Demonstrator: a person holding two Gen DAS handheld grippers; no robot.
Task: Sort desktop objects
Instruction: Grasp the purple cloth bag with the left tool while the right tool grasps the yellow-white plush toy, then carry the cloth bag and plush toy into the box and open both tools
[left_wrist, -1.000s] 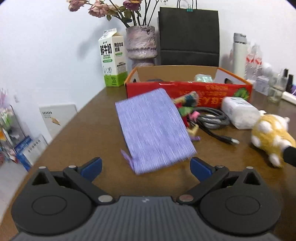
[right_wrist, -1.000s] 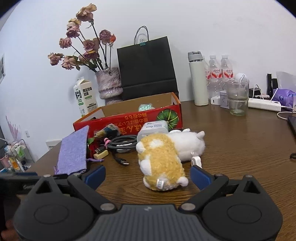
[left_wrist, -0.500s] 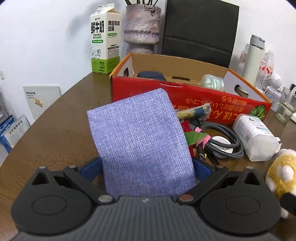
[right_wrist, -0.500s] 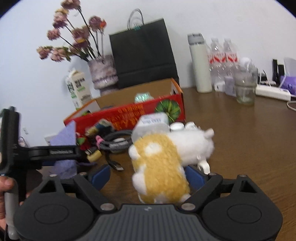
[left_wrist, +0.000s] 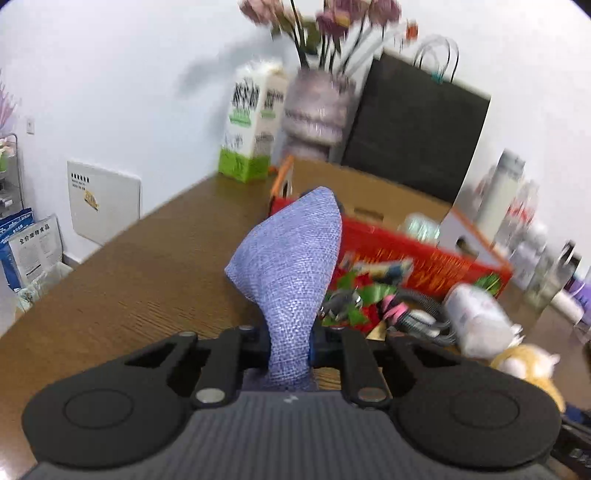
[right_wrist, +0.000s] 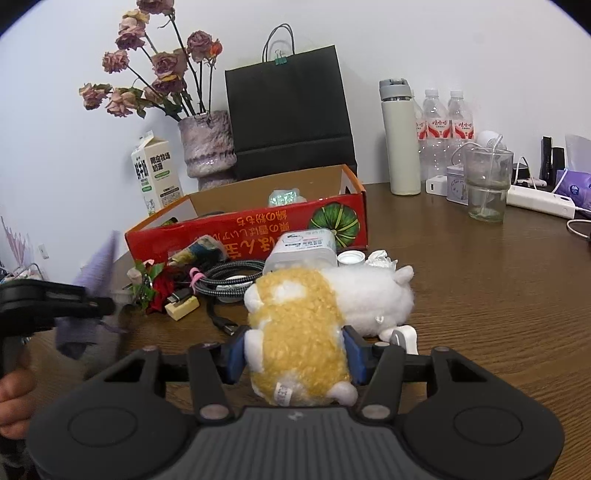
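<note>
Left hand-held gripper (left_wrist: 290, 341) clamps the purple woven fabric pouch (left_wrist: 291, 266); right hand-held gripper (right_wrist: 295, 356) clamps the yellow-and-white plush toy (right_wrist: 299, 332). Neither is in the red cardboard box (right_wrist: 258, 225) yet; cables and clutter remain on the worktop (right_wrist: 498, 295).

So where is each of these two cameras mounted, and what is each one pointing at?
Left wrist: sits on the left claw, looking along its fingers at the purple cloth pouch pinched there, red box behind.
Right wrist: sits on the right claw, looking at the yellow plush toy squeezed between its fingers; the person's left hand and left claw show at the left edge.
Shared: box, milk carton, vase, black bag.
</note>
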